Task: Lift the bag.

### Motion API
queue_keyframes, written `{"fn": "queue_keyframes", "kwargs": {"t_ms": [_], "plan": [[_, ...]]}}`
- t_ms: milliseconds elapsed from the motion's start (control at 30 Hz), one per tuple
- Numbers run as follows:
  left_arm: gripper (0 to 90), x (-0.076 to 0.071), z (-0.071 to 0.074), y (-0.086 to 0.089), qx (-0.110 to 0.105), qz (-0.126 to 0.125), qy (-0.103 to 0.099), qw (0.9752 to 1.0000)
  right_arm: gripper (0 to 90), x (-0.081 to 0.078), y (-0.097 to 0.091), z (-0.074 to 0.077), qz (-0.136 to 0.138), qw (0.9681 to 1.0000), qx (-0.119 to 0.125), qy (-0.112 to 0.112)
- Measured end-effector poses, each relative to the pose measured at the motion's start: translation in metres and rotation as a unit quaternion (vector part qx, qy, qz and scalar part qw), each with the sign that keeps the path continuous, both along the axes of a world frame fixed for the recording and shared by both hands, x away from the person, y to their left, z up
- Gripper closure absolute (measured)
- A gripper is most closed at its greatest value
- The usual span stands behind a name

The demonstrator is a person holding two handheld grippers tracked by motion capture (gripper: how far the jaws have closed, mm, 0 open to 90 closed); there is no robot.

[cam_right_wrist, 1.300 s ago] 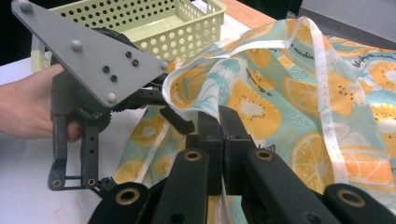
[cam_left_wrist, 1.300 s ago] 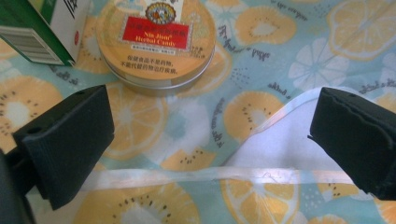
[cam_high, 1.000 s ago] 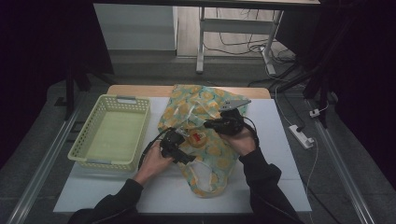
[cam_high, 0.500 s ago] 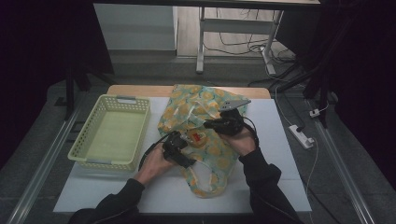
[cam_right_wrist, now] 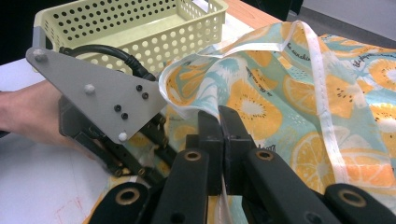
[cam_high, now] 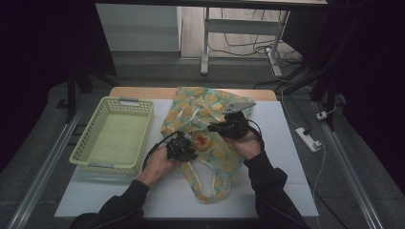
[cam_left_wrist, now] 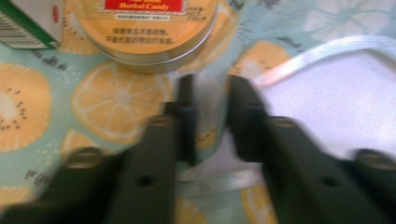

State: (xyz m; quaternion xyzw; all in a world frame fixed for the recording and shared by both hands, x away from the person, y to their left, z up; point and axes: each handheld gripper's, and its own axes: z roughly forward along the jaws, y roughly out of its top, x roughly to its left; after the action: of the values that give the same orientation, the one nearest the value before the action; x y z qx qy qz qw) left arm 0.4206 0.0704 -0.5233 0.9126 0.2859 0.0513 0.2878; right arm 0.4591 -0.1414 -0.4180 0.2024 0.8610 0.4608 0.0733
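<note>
Presently: thin, limp citrus-print fabric tote bag (cam_high: pixel 210 143), light, slippery; left tool (cam_left_wrist: pixel 210 116) just closed on its white-taped rim, right tool (cam_right_wrist: pixel 219 126) pinching the rim beside; grip the hem tape.

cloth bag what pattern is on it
Orange citrus slices on pale teal cloth bag, white trim; clearest in the right gripper view.

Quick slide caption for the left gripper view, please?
Left gripper closing on the white trim of the fruit-print bag, with an herbal candy tin just ahead.
</note>
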Motion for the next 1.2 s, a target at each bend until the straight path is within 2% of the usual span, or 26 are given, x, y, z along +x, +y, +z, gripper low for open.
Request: {"fn": "queue_keyframes", "kwargs": {"t_ms": [33,133,233,333,467,567,700,933,1200], "plan": [[88.8,0.000,0.000,0.000,-0.001,-0.004,0.000,1.0000,89.0,0.000,0.000,0.000,0.000,1.0000,0.000,0.000],[89.2,0.001,0.000,-0.001,-0.002,0.006,0.009,0.9999,89.0,0.000,0.000,0.000,0.000,1.0000,0.000,0.000],[89.4,-0.001,0.002,-0.003,0.010,0.010,0.003,0.9999,89.0,0.001,0.000,0.000,0.000,1.0000,-0.001,0.001],[89.5,-0.002,0.003,-0.005,0.012,0.018,0.005,0.9997,89.0,0.001,-0.001,-0.001,0.000,1.0000,0.000,0.001],[89.5,-0.006,0.006,-0.006,0.011,0.038,0.010,0.9992,89.0,0.001,-0.001,0.000,-0.002,1.0000,0.001,0.001],[89.6,-0.006,0.014,-0.003,0.004,0.048,0.016,0.9987,89.1,0.001,-0.002,0.000,-0.002,1.0000,0.002,0.001],[89.6,-0.010,0.024,0.000,-0.009,0.050,0.016,0.9986,89.2,0.001,-0.001,0.001,-0.001,1.0000,0.005,0.001],[89.6,-0.013,0.042,0.010,-0.053,0.051,0.016,0.9971,89.2,0.000,-0.001,0.003,0.002,1.0000,0.009,0.002],[89.6,-0.014,0.062,0.019,-0.095,0.046,0.016,0.9943,89.3,-0.002,0.001,0.006,0.007,0.9999,0.011,0.004]]}}
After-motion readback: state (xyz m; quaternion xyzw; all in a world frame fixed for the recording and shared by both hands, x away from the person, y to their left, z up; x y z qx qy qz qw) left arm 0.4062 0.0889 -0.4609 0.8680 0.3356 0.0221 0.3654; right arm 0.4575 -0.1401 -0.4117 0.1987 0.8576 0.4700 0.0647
